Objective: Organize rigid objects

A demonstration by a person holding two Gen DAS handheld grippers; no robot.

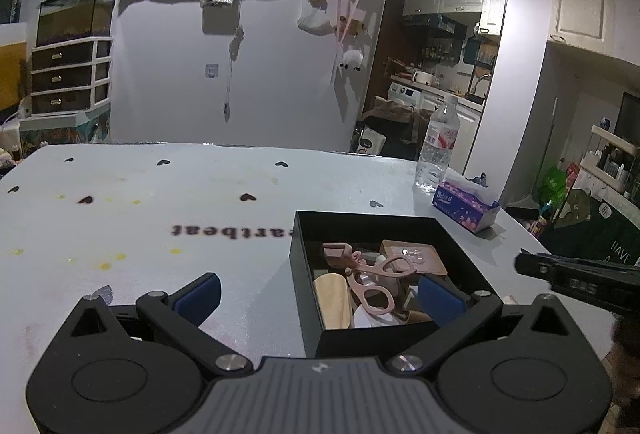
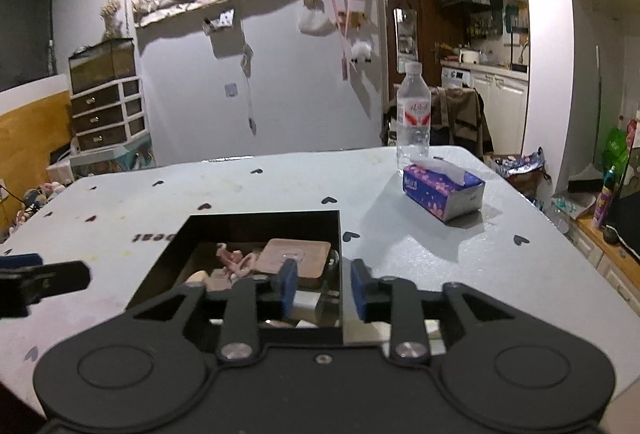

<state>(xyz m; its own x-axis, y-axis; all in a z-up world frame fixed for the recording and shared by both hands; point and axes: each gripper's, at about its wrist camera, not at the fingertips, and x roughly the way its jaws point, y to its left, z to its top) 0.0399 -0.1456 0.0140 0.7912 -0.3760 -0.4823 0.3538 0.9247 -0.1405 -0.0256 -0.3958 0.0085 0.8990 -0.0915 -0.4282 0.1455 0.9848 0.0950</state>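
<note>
A black open box (image 1: 298, 258) stands on the table, also in the right wrist view (image 2: 340, 234). It holds a pink eyelash curler (image 1: 372, 274), a brown flat case (image 1: 416, 256) (image 2: 294, 256), a beige oval piece (image 1: 334, 300) and other small items. My left gripper (image 1: 320, 298) is open and empty, its fingers straddling the box's near left corner. My right gripper (image 2: 324, 290) is open and empty, its jaws either side of the box's right wall near the front corner. The right gripper shows at the right edge of the left wrist view (image 1: 576, 274).
A water bottle (image 2: 414, 118) and a purple tissue box (image 2: 444, 188) stand at the table's far right. The pale tablecloth (image 1: 160, 214) has heart prints and yellow stains. Drawers with a tank (image 1: 72, 74) stand beyond the far left edge.
</note>
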